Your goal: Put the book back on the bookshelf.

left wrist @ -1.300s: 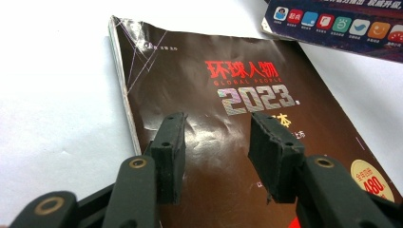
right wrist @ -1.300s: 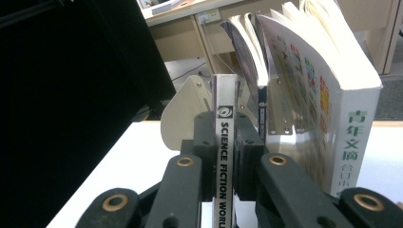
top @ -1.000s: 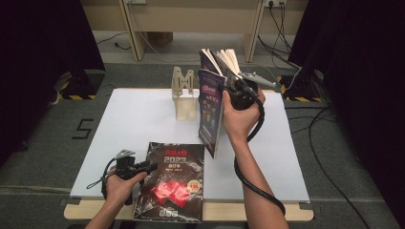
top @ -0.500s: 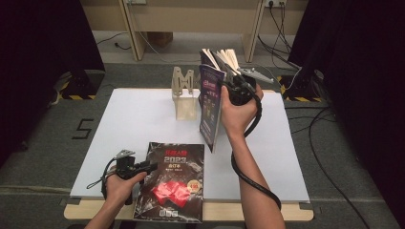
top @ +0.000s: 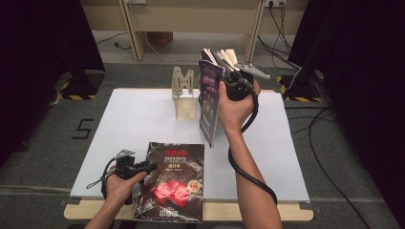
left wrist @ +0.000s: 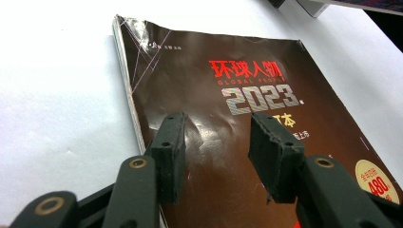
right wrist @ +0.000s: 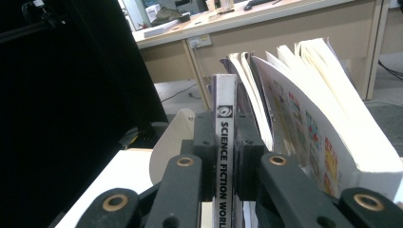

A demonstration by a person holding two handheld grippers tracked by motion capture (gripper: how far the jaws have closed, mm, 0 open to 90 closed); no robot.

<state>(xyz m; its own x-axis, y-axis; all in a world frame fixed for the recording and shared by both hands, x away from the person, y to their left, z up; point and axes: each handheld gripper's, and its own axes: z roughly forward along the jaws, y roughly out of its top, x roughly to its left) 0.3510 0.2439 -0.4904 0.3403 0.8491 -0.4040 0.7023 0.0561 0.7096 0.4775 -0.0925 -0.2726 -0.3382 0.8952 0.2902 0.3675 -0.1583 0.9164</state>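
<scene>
The white table (top: pixel 143 119) carries a dark magazine (top: pixel 173 179) flat at its near edge, under the left tool (left wrist: pixel 216 156), whose jaws gape, gripping nothing. At the far side, the right tool (right wrist: pixel 222 156) pinches a magazine's spine (right wrist: pixel 224 142), keeping it upright, probably for the wooden rack (top: pixel 185 98) to its left.

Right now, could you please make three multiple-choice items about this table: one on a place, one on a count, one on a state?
1. Where does the dark magazine lie?
A. flat at the table's near edge
B. inside the wooden stand
C. on the floor

2. How many magazines are there?
A. one
B. two
C. four

3. What is the right claw doing?
A. hanging open
B. gripping an upright magazine's spine
C. resting on the table

Answers: 1 A, it lies flat before the left claw. 2 B, one flat, one upright magazine. 3 B, its pads press the spine.
</scene>
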